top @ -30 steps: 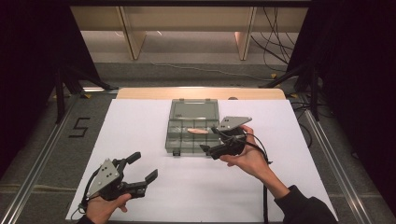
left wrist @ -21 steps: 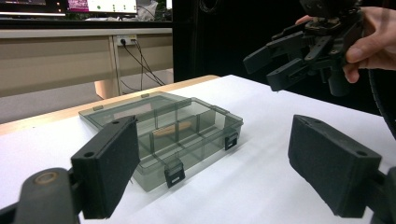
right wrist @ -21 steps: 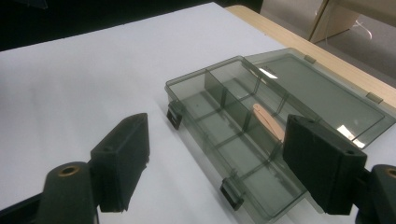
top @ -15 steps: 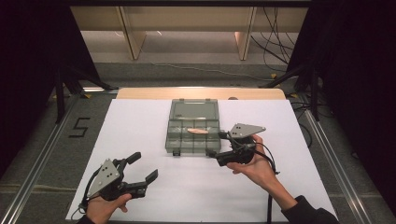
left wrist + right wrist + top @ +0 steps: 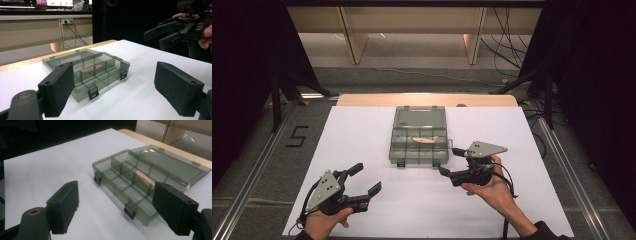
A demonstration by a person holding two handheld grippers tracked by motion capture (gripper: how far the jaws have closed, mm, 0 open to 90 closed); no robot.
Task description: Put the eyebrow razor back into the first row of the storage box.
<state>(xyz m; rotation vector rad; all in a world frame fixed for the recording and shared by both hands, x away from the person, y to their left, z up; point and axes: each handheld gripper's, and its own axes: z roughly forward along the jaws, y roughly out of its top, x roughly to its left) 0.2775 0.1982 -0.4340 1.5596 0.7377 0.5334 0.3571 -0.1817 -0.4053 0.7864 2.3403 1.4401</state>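
Left gripper [image 5: 366, 179] sits at seven o'clock on the white table [image 5: 362, 135], jaws spread wide, nothing between them. Right gripper [image 5: 451, 161] hovers at four o'clock, just beside the box, jaws also well apart and empty. The smoky clear compartment box [image 5: 419, 141] lies at centre, lid folded back flat toward twelve, a small tan piece [image 5: 424, 141] resting in a middle compartment. On the floor at nine o'clock, a marking reads "5" [image 5: 297, 136].
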